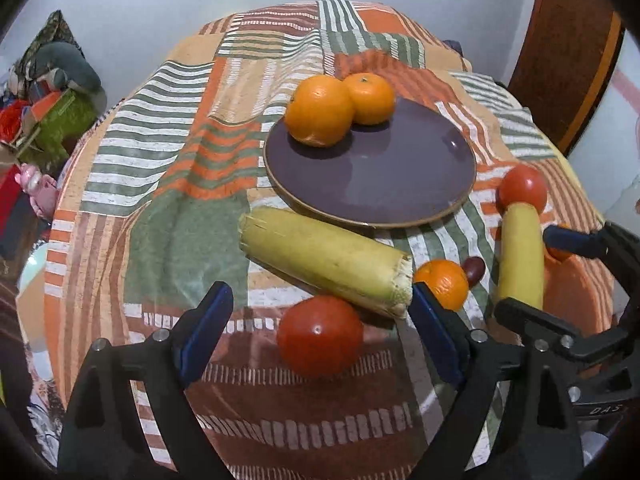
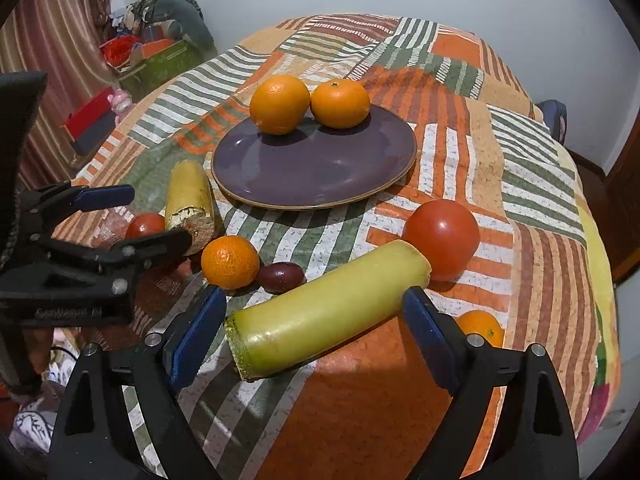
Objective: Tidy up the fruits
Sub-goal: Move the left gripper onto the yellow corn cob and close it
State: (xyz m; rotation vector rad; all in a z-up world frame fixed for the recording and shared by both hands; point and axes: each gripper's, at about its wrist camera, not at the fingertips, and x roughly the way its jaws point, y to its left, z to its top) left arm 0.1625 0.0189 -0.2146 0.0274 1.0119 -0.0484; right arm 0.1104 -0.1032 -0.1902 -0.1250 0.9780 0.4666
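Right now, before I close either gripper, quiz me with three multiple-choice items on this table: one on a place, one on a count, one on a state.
1. Where do the two large oranges sit?
A. On the far part of the purple plate
B. On the cloth beside the dark plum
C. Between the left gripper's fingers

2. How many tomatoes are in view?
A. One
B. Two
C. Four

3. How do the right gripper's jaws stand?
A. Shut on the small orange
B. Shut on a tomato
C. Open, either side of the pale green gourd piece

Answers:
1 A: both oranges rest on the purple plate, toward its far rim.
2 B: one tomato lies before the left gripper, another tomato beyond the gourd piece.
3 C: the right gripper shows blue pads wide apart.
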